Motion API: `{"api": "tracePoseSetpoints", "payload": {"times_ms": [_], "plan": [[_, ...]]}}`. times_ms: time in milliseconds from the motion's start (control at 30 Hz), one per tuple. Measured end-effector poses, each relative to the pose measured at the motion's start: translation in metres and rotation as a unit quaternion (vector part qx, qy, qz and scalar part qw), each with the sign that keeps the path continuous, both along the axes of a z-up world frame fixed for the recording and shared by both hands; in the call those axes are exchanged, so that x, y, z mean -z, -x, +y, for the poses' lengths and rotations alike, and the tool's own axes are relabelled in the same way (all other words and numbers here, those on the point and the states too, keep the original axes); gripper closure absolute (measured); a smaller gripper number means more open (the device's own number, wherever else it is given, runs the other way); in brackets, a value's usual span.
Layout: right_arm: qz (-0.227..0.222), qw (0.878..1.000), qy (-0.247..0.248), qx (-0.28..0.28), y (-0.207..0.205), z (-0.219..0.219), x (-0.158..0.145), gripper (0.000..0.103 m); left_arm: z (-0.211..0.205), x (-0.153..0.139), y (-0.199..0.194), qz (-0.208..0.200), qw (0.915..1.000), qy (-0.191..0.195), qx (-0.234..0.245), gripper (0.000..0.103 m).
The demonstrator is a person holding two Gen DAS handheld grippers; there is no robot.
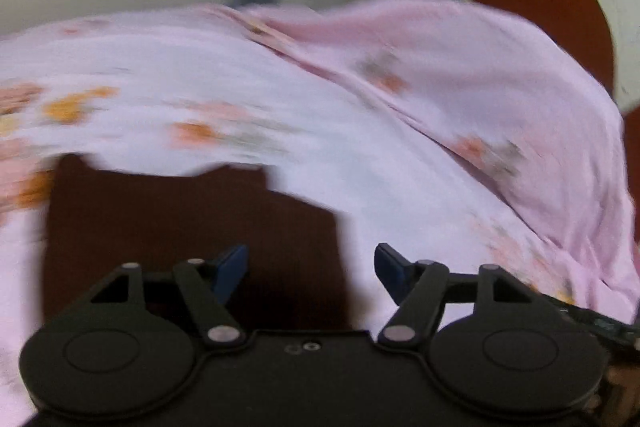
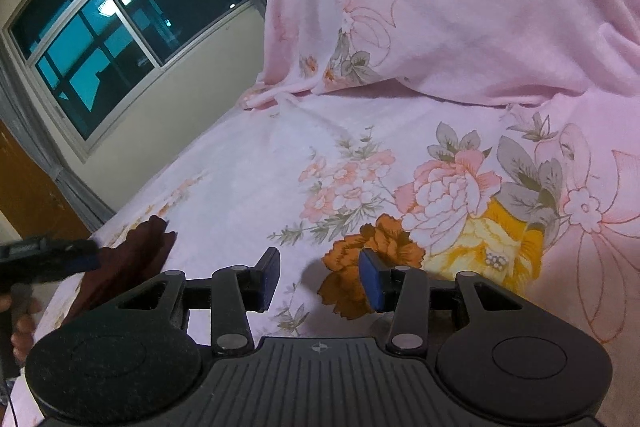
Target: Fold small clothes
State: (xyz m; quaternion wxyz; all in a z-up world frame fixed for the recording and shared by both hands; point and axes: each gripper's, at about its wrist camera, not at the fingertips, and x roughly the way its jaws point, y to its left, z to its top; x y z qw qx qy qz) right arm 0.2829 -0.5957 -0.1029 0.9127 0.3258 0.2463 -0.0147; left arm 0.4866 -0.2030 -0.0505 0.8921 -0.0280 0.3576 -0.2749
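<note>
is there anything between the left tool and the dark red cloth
Nothing visible. The dark maroon cloth lies flat on the floral bedsheet directly ahead of the open left tool, with no object between them. The view is motion-blurred, so small items could go unseen.

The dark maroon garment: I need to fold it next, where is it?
The dark maroon garment lies on the floral bedsheet directly ahead of the left gripper, at the right view's lower left.

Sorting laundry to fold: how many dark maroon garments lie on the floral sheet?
1. The dark maroon cloth garment lies flat ahead of the left gripper; in the right view it sits far left. Others may be hidden.
</note>
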Motion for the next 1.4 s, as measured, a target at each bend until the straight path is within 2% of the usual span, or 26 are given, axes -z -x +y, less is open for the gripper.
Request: {"api": "tracePoseSetpoints", "payload": {"times_ms": [67, 167, 267, 333, 400, 500, 600, 633, 700, 733, 900, 967, 1067, 1267, 1400], "plan": [[-0.004, 1.000, -0.006, -0.006, 0.002, 0.005, -0.007, 0.059, 0.055, 0.000, 0.016, -0.019, 0.9986, 0.000, -0.050, 0.036], [-0.017, 0.999, -0.018, -0.029, -0.003, 0.027, -0.024, 0.059, 0.128, 0.007, 0.053, -0.041, 0.9924, -0.029, -0.112, 0.036], [-0.027, 0.993, -0.060, -0.094, -0.024, 0.074, -0.038, 0.059, 0.168, 0.025, 0.095, -0.034, 0.9908, -0.046, -0.123, 0.036], [-0.019, 0.985, -0.095, -0.144, -0.043, 0.112, -0.043, 0.059, 0.169, 0.040, 0.112, -0.020, 0.9932, -0.057, -0.099, 0.037], [-0.015, 0.973, -0.132, -0.190, -0.058, 0.151, -0.046, 0.059, 0.158, 0.052, 0.120, -0.024, 0.9938, -0.082, -0.071, 0.040], [0.006, 0.968, -0.144, -0.207, -0.073, 0.188, -0.046, 0.059, 0.140, 0.060, 0.116, -0.050, 0.9907, -0.107, -0.067, 0.040], [0.031, 0.963, -0.174, -0.205, -0.087, 0.201, -0.036, 0.059, 0.145, 0.064, 0.104, -0.047, 0.9911, -0.086, -0.091, 0.040], [0.046, 0.963, -0.178, -0.196, -0.092, 0.205, -0.031, 0.059, 0.145, 0.066, 0.106, -0.045, 0.9909, -0.089, -0.090, 0.041], [0.074, 0.958, -0.207, -0.184, -0.103, 0.206, -0.019, 0.059, 0.147, 0.058, 0.113, -0.045, 0.9949, -0.061, -0.066, 0.041], [0.071, 0.955, -0.221, -0.183, -0.105, 0.206, -0.017, 0.059, 0.146, 0.057, 0.118, -0.049, 0.9950, -0.062, -0.061, 0.042], [0.092, 0.960, -0.200, -0.172, -0.112, 0.208, -0.010, 0.060, 0.139, 0.069, 0.117, -0.049, 0.9936, -0.090, -0.047, 0.042], [0.094, 0.961, -0.199, -0.169, -0.112, 0.205, -0.010, 0.060, 0.145, 0.064, 0.118, -0.037, 0.9963, -0.060, -0.049, 0.043], [0.094, 0.962, -0.194, -0.167, -0.108, 0.206, -0.010, 0.059, 0.147, 0.062, 0.130, -0.051, 0.9943, -0.081, -0.047, 0.043], [0.094, 0.962, -0.199, -0.163, -0.106, 0.211, -0.008, 0.059, 0.141, 0.063, 0.132, -0.046, 0.9957, -0.068, -0.041, 0.043], [0.096, 0.963, -0.194, -0.163, -0.107, 0.212, -0.009, 0.059, 0.132, 0.060, 0.130, -0.056, 0.9951, -0.074, -0.035, 0.043]]}}
